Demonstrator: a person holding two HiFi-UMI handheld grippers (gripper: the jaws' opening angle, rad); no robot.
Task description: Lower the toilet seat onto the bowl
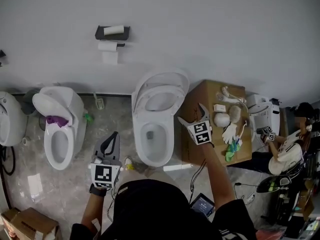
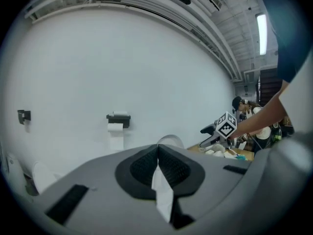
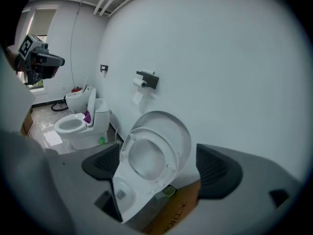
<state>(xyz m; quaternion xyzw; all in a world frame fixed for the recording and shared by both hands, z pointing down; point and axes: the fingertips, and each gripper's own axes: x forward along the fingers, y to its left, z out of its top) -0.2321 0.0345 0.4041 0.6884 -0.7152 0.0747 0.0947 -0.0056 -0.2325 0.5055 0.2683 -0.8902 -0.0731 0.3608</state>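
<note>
The middle toilet stands against the wall with its white seat (image 1: 161,100) and lid (image 1: 170,79) both raised above the open bowl (image 1: 154,140). In the right gripper view the seat ring (image 3: 128,161) leans back on the lid (image 3: 178,131). My right gripper (image 1: 192,115) is open and empty, just to the right of the raised seat and apart from it. The seat shows between its spread jaws (image 3: 159,168). My left gripper (image 1: 111,143) is shut, low over the floor to the left of the bowl. Its pads (image 2: 171,165) meet with nothing held.
A cardboard box (image 1: 197,149) right of the toilet carries gloves (image 1: 230,133) and small items. A second toilet (image 1: 59,129) with a purple cloth stands at the left. A paper holder (image 1: 112,34) hangs on the wall. Another person (image 1: 290,149) sits at the far right.
</note>
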